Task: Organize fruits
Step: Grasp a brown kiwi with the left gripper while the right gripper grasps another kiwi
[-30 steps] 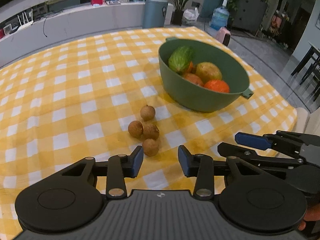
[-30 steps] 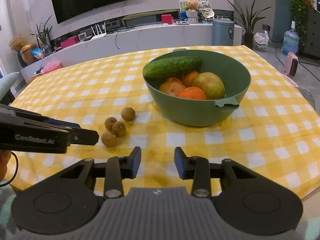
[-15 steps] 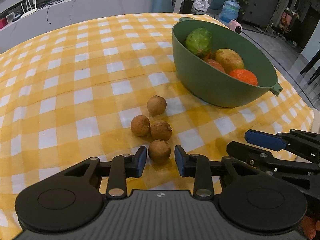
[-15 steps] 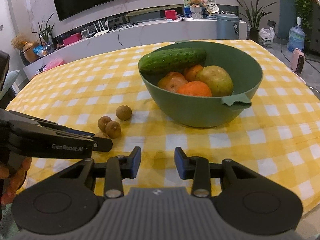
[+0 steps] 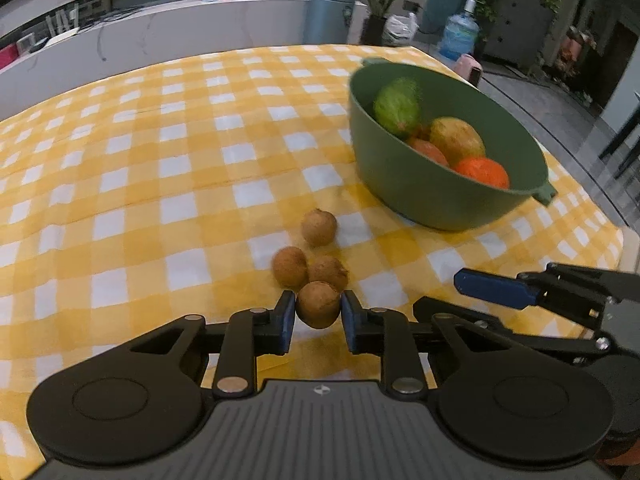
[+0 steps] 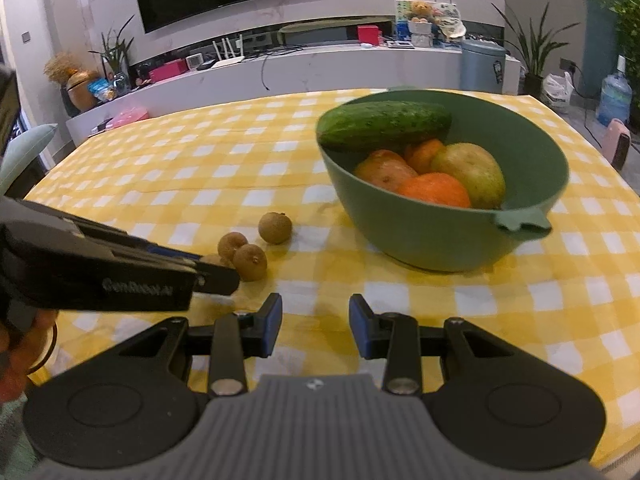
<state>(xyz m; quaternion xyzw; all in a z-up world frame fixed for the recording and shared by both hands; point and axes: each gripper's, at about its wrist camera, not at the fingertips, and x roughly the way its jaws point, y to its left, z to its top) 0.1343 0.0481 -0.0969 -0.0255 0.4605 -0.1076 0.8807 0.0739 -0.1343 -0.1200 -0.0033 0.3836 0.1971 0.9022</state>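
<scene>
Your left gripper (image 5: 318,315) is clenched on the nearest small round brown longan (image 5: 318,304), ready for the green plastic bowl (image 5: 432,200) far right; your right gripper (image 6: 315,326) waits, jaws apart and empty.

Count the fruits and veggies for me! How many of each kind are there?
Small brown round fruits on the tablecloth: 4, one gripped by the left gripper
Cucumber in the green bowl: 1
Orange fruits: 2
Yellow-green fruit: 1
Reddish-orange fruit: 1
Total: 9
</scene>
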